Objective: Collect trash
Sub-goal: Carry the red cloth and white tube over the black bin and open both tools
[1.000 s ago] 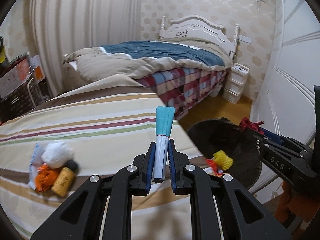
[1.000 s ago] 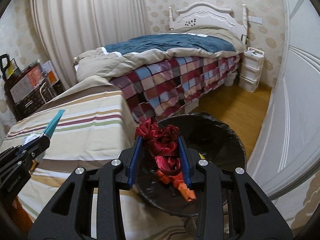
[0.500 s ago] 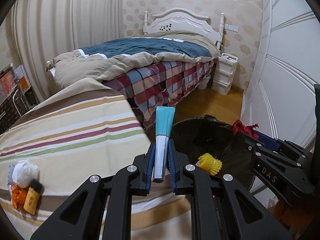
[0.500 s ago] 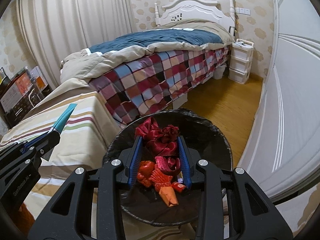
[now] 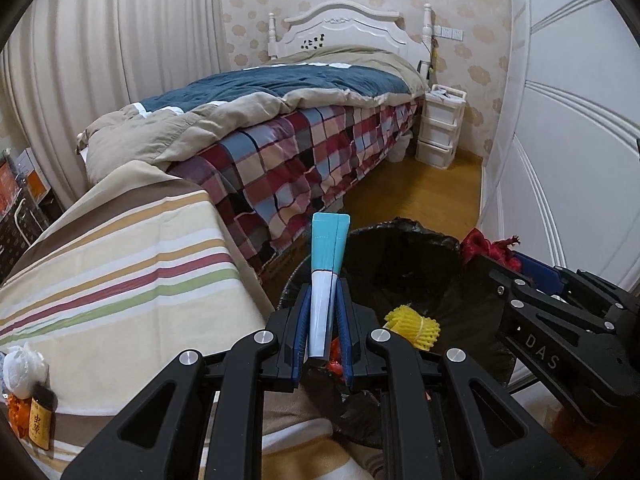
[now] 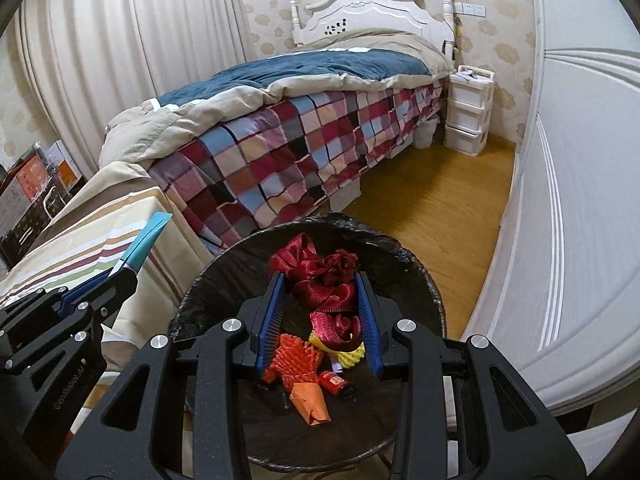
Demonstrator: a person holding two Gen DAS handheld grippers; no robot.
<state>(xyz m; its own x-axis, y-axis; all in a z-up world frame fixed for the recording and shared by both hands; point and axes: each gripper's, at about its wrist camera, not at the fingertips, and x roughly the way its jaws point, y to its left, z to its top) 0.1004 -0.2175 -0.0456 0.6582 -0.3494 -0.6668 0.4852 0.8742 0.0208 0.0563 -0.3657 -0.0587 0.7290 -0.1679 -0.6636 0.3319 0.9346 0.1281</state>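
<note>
While your left claw (image 5: 322, 336) clamps the blue-white packet (image 5: 325, 276) and your right claw (image 6: 320, 312) grips the red ribbon (image 6: 326, 292) above the bin (image 6: 404, 248), three pieces beside the bin, on the striped tabletop (image 5: 120, 264), remain uncollected.

Both wrist views angled down, close over bin (image 5: 404, 240) (image 6: 400, 252), sharing bed (image 5: 320, 136) (image 6: 304, 128) beyond

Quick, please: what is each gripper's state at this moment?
Left gripper: closed on the blue-and-white tube.
Right gripper: closed on the red ribbon.
</note>
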